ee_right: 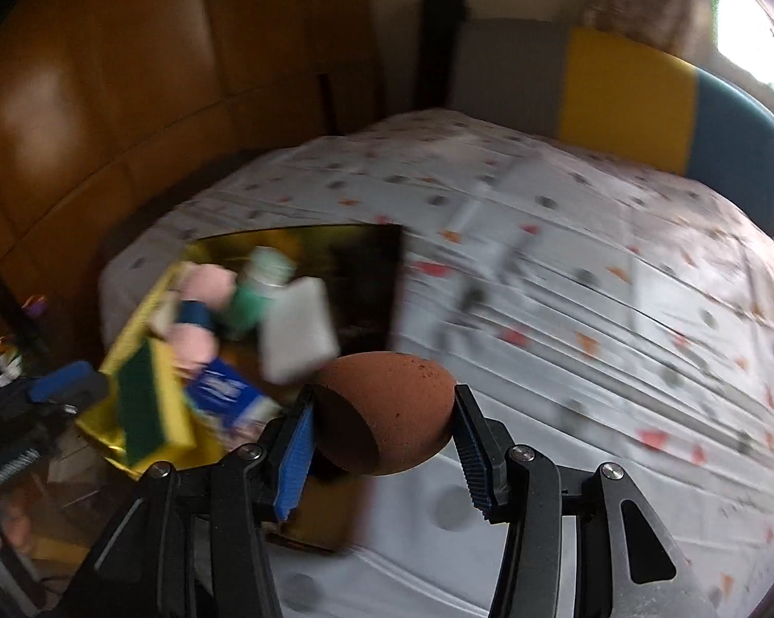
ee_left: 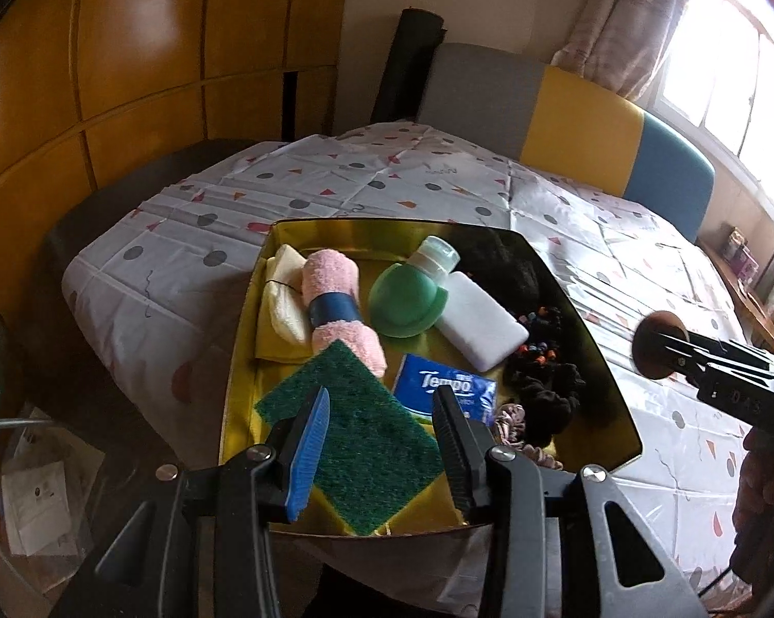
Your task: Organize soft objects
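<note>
A gold tray (ee_left: 242, 319) lies on the patterned tablecloth and holds a green-and-yellow scouring sponge (ee_left: 350, 432), a rolled pink towel (ee_left: 335, 304), a cream cloth (ee_left: 284, 293), a green bottle (ee_left: 412, 293), a white bottle (ee_left: 482, 324), a Tempo tissue pack (ee_left: 446, 391) and dark hair ties (ee_left: 546, 386). My left gripper (ee_left: 381, 443) is open, its fingers either side of the sponge. My right gripper (ee_right: 384, 438) is shut on a brown egg-shaped makeup sponge (ee_right: 387, 412), held above the cloth right of the tray (ee_right: 304, 237); it also shows in the left wrist view (ee_left: 659, 345).
The table (ee_right: 567, 283) has a white cloth with dots and triangles. A grey, yellow and blue bench back (ee_left: 582, 118) stands behind it. Wooden cabinets (ee_left: 129, 51) fill the left. Papers (ee_left: 36, 504) lie on the floor at lower left. The right wrist view is motion-blurred.
</note>
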`<state>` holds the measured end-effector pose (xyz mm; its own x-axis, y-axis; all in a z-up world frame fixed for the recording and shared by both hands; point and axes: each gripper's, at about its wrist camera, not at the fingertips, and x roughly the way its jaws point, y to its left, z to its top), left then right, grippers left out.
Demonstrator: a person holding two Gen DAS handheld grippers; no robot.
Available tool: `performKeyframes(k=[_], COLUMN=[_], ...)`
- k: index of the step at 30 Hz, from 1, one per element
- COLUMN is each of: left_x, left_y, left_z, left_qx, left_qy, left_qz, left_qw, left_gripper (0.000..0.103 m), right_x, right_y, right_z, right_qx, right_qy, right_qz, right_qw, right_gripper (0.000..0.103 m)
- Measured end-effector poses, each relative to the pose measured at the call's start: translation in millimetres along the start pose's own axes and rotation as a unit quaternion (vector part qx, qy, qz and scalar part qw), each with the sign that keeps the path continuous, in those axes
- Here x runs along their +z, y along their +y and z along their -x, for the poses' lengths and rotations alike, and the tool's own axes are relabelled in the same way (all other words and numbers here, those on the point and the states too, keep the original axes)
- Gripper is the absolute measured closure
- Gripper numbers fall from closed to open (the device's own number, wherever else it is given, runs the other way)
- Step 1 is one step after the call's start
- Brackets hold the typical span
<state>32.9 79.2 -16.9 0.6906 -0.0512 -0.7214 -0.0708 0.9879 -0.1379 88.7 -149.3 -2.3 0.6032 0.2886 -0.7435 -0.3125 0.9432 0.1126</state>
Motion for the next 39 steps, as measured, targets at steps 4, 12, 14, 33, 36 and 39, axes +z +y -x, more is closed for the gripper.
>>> performKeyframes(k=[4, 12, 14, 33, 36, 39], left_x=[1, 3, 3, -1, -2, -5], left_y=[10, 25, 25, 18, 16, 14], left_z=[-1, -3, -2, 24, 30, 36], left_qx=[0.012, 0.041, 0.048, 0.066, 0.070, 0.078], left_qy=[-0.003, -0.006, -0.010, -0.051, -0.060, -0.066], left_qz=[0.007, 0.022, 0.019, 0.029, 0.031, 0.031], left_qw=[0.9999, 0.9989, 0.9986, 0.9961, 0.9953, 0.9943], left_gripper=[0.061, 0.060, 0.060, 0.041, 0.041, 0.041], right_x=[11, 7, 3, -12, -19, -28], right_y=[31, 59, 63, 64, 64, 65], right_z=[-20, -88, -95, -9, 6, 19], right_qx=[0.032, 0.008, 0.000, -0.048, -0.072, -0.096], right_qy=[0.009, 0.081, 0.083, -0.036, -0.051, -0.065], right_qz=[0.013, 0.032, 0.043, 0.010, 0.005, -0.007], right_qw=[0.999, 0.996, 0.996, 0.998, 0.996, 0.993], right_gripper=[0.049, 0.038, 0.035, 0.003, 0.003, 0.003])
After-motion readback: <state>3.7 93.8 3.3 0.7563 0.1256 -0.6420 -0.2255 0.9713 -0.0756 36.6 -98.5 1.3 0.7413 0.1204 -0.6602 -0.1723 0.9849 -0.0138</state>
